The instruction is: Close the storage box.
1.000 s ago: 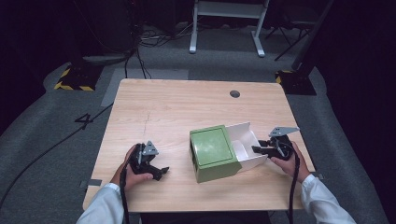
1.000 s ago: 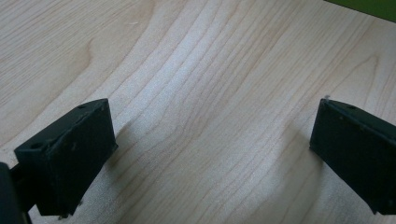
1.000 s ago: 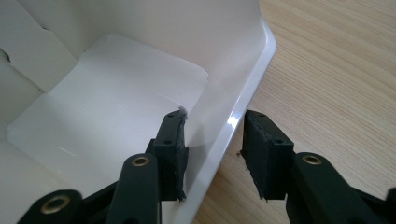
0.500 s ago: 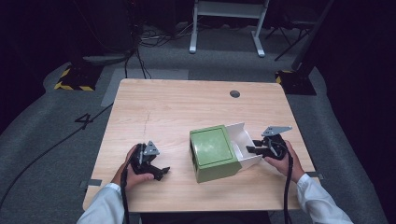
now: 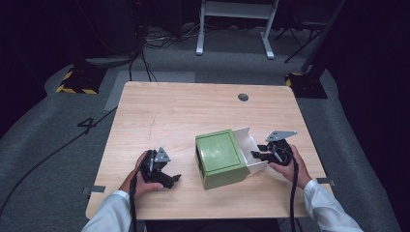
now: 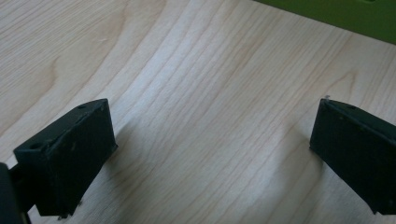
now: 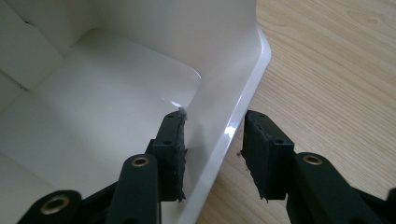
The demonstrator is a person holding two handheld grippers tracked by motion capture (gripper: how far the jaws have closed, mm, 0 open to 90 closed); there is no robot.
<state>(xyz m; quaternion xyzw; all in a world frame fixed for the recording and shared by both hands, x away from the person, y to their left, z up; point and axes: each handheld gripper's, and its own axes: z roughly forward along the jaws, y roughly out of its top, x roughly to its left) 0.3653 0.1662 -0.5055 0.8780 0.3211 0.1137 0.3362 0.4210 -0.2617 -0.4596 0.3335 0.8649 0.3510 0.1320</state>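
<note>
A green box [image 5: 220, 154] sits on the wooden table [image 5: 193, 111], its white drawer [image 5: 244, 140] pulled out to the right. My right gripper [image 5: 256, 155] is at the drawer's outer end. In the right gripper view the gripper [image 7: 212, 149] straddles the drawer [image 7: 116, 93] wall: one jaw stands inside, the other outside, with a sliver of wood showing between the outer jaw and the rim. The drawer looks bare inside. My left gripper [image 5: 173, 180] rests low on the table left of the box, jaws wide apart [image 6: 210, 154] over bare wood, with the box's edge [image 6: 336, 11] beyond.
A dark round grommet [image 5: 243, 97] sits near the table's far edge. Bare wood stretches across the far half and left side of the table. Grey floor with cables and a white stand [image 5: 232, 29] lie beyond.
My right gripper has moved left, up to the drawer's end wall, and now straddles it. The left gripper and the box have stayed put.
</note>
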